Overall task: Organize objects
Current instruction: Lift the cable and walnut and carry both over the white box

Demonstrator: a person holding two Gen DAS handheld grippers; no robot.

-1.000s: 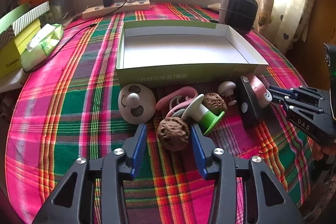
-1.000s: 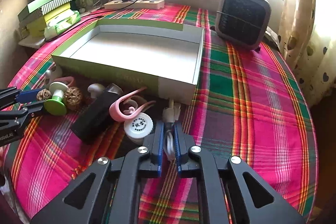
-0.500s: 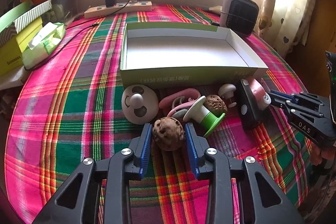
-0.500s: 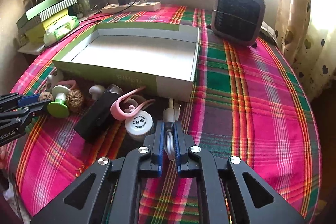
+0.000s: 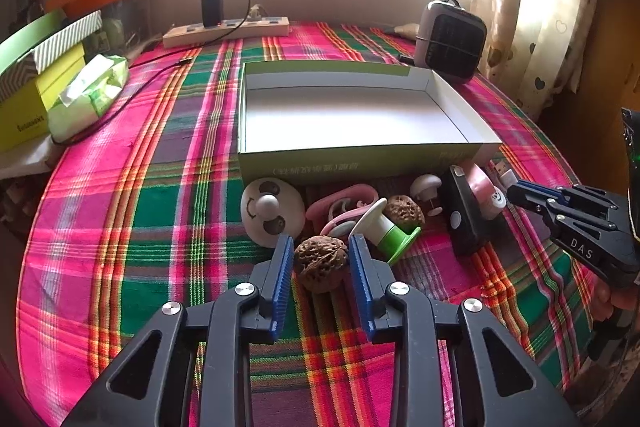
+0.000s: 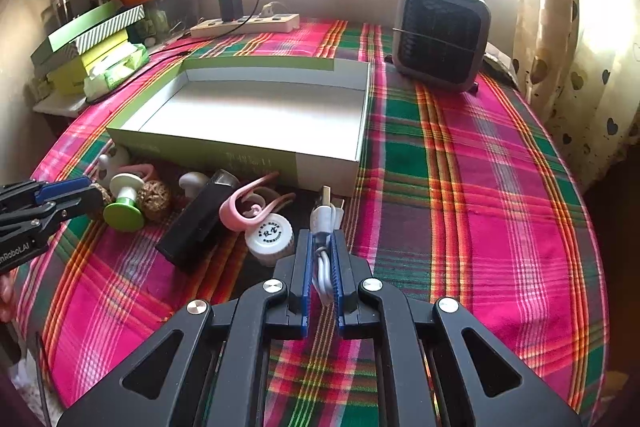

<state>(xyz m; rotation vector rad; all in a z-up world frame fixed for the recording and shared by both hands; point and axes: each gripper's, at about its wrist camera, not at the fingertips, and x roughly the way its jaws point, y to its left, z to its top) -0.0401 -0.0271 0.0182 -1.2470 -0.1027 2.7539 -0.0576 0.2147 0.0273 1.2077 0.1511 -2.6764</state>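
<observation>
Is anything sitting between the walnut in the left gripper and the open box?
Yes. The white-and-green spool, pink clips and round panda fan lie between the walnut and the box's near wall; lifted high enough, nothing visible blocks it.

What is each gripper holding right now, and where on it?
Left gripper has just been closing on the walnut, pads on its sides. Right gripper pinches the white USB cable just behind its plug.

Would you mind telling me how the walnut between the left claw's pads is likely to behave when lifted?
The walnut looks round, so it may roll if released on the tablecloth. Its wrinkled shell should give the ribbed pads decent purchase. It seems stiff and probably light; the left claw has just been closing around it.
</observation>
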